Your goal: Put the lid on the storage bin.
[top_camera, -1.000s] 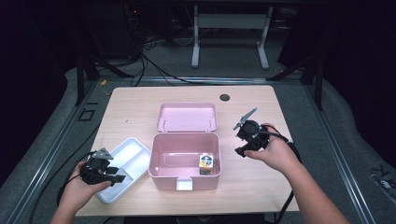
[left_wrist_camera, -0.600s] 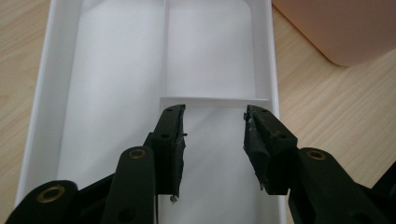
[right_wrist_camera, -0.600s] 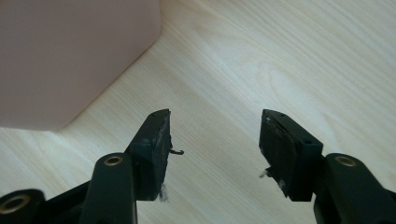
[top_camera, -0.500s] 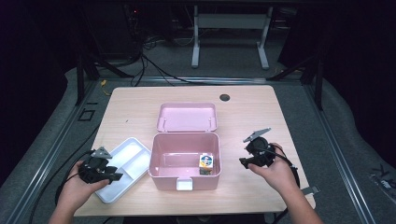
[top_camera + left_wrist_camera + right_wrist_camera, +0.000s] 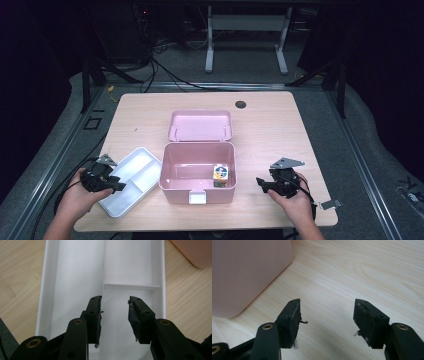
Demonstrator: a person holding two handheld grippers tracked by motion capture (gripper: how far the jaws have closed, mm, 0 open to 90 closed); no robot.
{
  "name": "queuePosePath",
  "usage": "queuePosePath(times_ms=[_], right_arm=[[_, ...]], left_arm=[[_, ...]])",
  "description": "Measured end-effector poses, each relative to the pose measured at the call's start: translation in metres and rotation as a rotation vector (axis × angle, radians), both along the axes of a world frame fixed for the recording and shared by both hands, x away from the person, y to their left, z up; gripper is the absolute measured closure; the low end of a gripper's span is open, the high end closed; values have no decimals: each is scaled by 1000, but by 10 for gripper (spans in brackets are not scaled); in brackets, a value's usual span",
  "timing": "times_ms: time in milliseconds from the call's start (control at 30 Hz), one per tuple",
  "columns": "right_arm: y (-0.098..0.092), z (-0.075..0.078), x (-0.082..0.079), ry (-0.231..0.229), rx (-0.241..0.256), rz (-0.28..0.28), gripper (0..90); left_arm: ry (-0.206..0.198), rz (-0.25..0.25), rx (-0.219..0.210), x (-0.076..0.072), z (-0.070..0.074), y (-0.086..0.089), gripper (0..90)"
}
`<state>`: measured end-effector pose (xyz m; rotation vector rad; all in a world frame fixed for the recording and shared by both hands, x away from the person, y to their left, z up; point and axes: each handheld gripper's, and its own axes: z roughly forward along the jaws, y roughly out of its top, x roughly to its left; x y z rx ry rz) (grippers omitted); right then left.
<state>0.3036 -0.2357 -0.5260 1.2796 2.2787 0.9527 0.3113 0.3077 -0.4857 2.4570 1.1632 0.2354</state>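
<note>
An open pink box (image 5: 198, 170) stands mid-table with its lid (image 5: 200, 125) lying back behind it. A small colourful cube (image 5: 220, 173) rests inside at the right front. A white divided tray (image 5: 131, 180) lies left of the box. My left gripper (image 5: 116, 186) hovers over the tray's near end, open and empty; in its own view the jaws straddle the tray's divider (image 5: 103, 292). My right gripper (image 5: 260, 183) is open and empty over bare wood right of the box, whose pink wall (image 5: 247, 272) fills the upper left of the right gripper view.
The wooden table (image 5: 280, 135) has a dark round grommet hole (image 5: 240, 104) near its far edge. A small metal clip (image 5: 331, 204) lies at the front right corner. Cables trail off the left side onto the grey floor.
My right gripper has drawn back from beside the box's far right corner toward the front edge and lowered to the table. My left gripper shifted slightly toward me over the tray.
</note>
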Motion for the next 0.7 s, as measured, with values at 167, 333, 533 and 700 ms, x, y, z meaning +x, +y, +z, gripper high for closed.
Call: queuePosePath(times_ms=[167,333,533,700], right_arm=[[-1,-5,-1,5,25,-23,392],[1,-4,-2,-30,42,-13,397],[-1,-8,-1,-22,24,9,396],[0,-10,-1,-3,23,20,396]], left_arm=[[14,-13,19,4,5,-1,632],[55,-25,60,10,6,-5,672],[109,-55,138,24,-1,-16,689],[147,-64,202,37,-12,-24,706]])
